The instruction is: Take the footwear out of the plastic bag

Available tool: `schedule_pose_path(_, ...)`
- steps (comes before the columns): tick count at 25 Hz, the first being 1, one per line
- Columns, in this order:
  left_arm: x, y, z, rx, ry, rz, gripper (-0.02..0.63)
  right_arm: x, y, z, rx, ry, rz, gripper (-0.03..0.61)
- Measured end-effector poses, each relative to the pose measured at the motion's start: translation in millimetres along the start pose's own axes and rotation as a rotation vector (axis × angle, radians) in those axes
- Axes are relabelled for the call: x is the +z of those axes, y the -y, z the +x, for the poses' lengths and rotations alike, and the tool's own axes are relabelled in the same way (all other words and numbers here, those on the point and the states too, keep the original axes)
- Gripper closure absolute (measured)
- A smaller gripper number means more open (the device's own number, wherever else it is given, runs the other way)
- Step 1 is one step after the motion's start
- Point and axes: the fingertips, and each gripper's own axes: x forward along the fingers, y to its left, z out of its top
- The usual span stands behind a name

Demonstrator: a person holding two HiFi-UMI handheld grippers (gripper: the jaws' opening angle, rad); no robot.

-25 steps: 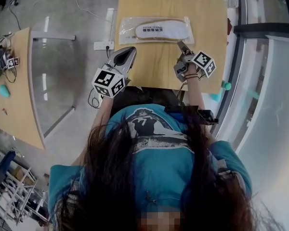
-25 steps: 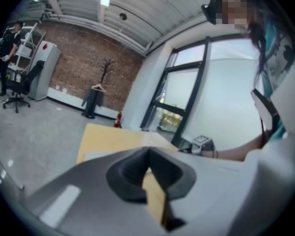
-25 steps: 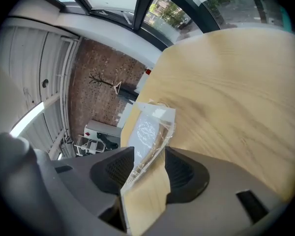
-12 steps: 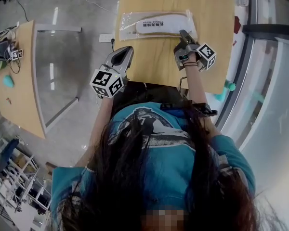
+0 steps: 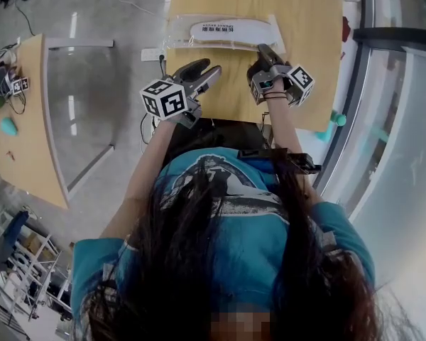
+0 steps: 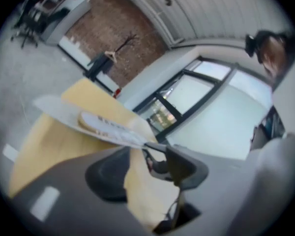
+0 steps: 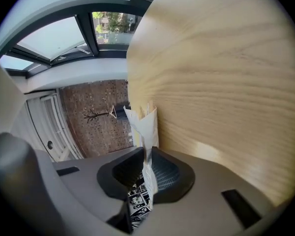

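A clear plastic bag (image 5: 224, 33) lies at the far side of the wooden table (image 5: 309, 20), with a white printed slipper (image 5: 231, 29) inside it. My right gripper (image 5: 265, 51) is at the bag's near right corner; its jaws are closing and the pads pinch the thin plastic edge (image 7: 146, 127). That gripper (image 7: 146, 173) shows the film running between its pads. My left gripper (image 5: 207, 72) hovers over the table's near left edge, short of the bag. Its jaws are opening with nothing between them. In the left gripper view (image 6: 147, 173) the bag (image 6: 64, 109) and slipper (image 6: 101, 124) lie ahead.
A second wooden table (image 5: 28, 141) stands at the left with cables and a teal object (image 5: 8, 126). A white power strip (image 5: 150, 54) lies on the floor by the table. A glass wall and dark frame (image 5: 355, 84) run along the right.
The right gripper has reached the bag's right corner and closed onto the plastic. The left gripper has swung right over the table edge and its jaws have parted.
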Motion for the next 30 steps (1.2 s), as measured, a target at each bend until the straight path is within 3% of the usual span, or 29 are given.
schedule_pose_path(2, -10, -1, 16, -0.096, -0.03, -0.184, 0.357, -10, -7, -4, 0.024, -0.006, 0.01, 0.518)
schedule_pose_path(4, -18, -8, 26, -0.128, -0.017, -0.321, 0.341, -21, -14, -10, 0.047, -0.017, 0.021, 0.518)
schedule_pose_path(9, -13, -29, 42, -0.15, 0.052, -0.504, 0.316, -31, -23, -21, 0.086, -0.028, -0.017, 0.52)
schedule_pose_path(16, 15, -48, 56, -0.191, 0.177, -0.656, 0.302, -39, -35, -37, 0.127, -0.063, -0.135, 0.52)
schedule_pose_path(23, 26, -63, 57, -0.218, 0.26, -0.766, 0.301, -59, -49, -47, 0.235, -0.16, -0.209, 0.52)
schedule_pose_path(24, 28, -62, 56, -0.239, 0.266, -0.768, 0.318, -61, -50, -48, 0.238, -0.175, -0.229, 0.52)
schedule_pose_path(27, 34, -54, 53, -0.309, 0.294, -0.8, 0.47, -66, -49, -52, 0.217, -0.22, -0.334, 0.52)
schedule_pose_path(30, 38, -50, 51, -0.336, 0.301, -0.791, 0.505, -70, -54, -56, 0.217, -0.253, -0.448, 0.519)
